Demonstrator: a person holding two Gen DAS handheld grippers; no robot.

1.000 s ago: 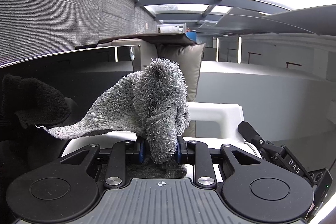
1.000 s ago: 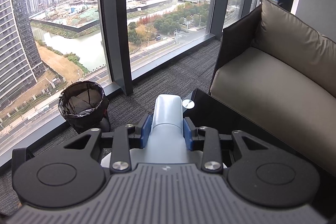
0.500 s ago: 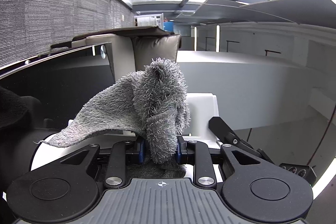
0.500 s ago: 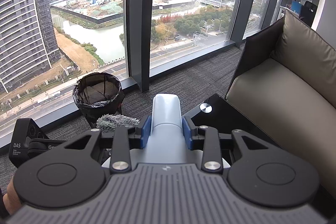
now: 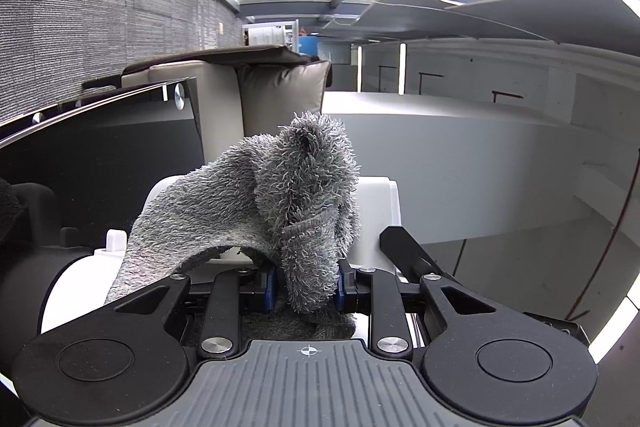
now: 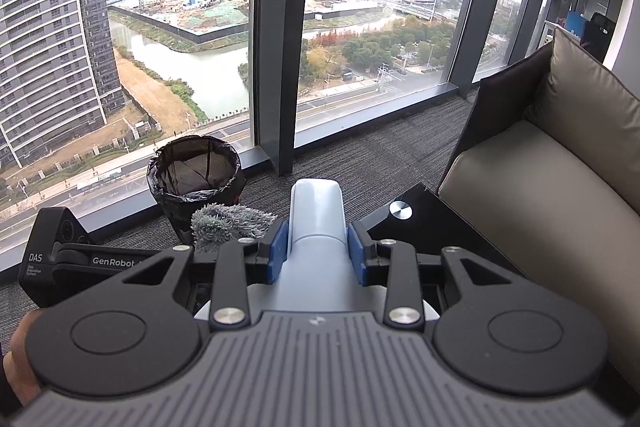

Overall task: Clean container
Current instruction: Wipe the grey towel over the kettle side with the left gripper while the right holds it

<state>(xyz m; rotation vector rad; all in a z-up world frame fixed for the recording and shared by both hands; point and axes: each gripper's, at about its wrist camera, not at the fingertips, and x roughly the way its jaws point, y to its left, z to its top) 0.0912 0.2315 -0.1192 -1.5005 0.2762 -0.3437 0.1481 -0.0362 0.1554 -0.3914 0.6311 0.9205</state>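
The left tool (image 5: 306,285) pinches a grey cloth (image 5: 296,195) against the white container (image 5: 376,211) for wiping; the right tool (image 6: 316,253), beside it, clamps the container's pale handle (image 6: 317,211) to steady it.

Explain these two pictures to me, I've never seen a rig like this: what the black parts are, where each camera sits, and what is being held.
No robot here: a person carries a hand-held gripper in each hand, and each has a fisheye camera that looks forward along its two fingers. The black plates at the bottom of each picture are the gripper's own body.

The left wrist picture is rolled sideways, so the carpet runs up its left side. The left gripper is shut on a grey cloth. Just beyond it is a white container.

In the right wrist picture, the right gripper is shut on a pale handle, seemingly part of that container. Ahead are a black glass table, a sofa, a lined bin and the windows. The cloth and the other gripper show at the left.
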